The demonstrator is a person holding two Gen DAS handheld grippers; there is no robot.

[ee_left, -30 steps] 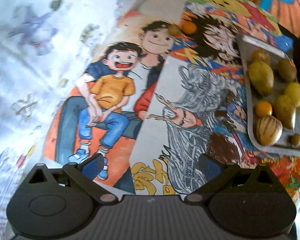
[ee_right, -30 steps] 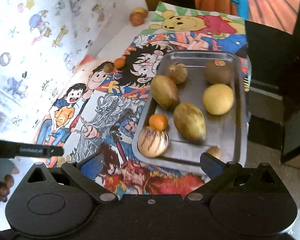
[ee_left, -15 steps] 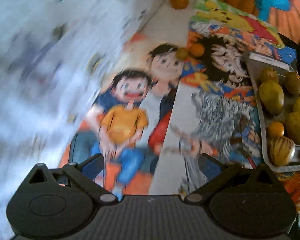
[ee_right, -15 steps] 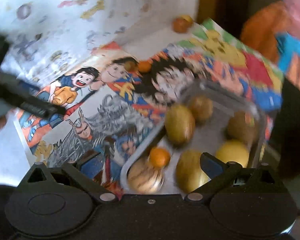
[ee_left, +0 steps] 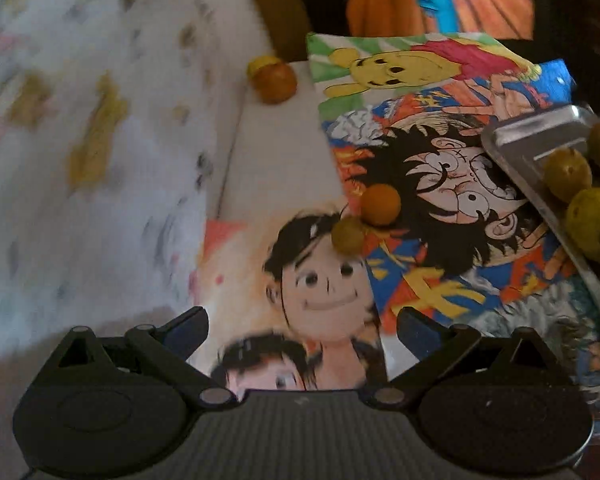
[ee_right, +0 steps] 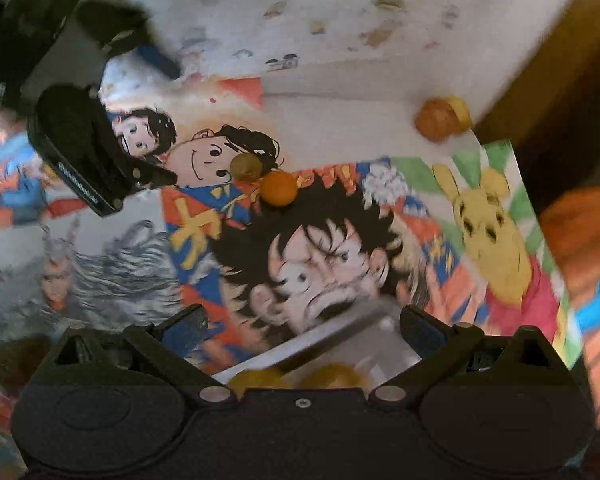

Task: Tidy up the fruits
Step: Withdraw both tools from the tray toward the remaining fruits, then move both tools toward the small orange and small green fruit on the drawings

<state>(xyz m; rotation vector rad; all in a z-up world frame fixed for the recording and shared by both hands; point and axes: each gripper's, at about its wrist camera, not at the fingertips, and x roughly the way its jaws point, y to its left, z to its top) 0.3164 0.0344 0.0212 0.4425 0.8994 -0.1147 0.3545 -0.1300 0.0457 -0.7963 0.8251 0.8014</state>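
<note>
Both hand-held grippers, left (ee_left: 302,326) and right (ee_right: 304,322), spread and empty, have advanced toward the small round orange fruit (ee_left: 380,204) and olive-green fruit (ee_left: 348,234) lying loose beside the fruit-filled rectangular metal tray (ee_left: 540,136), as does a brownish-orange fruit (ee_left: 275,81) farther beyond it.

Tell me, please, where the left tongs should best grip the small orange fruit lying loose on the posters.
Probably across the orange fruit at its round middle, coming from above. The olive-green fruit touches its near-left side, so the open left tongs should close on the free sides.
</note>
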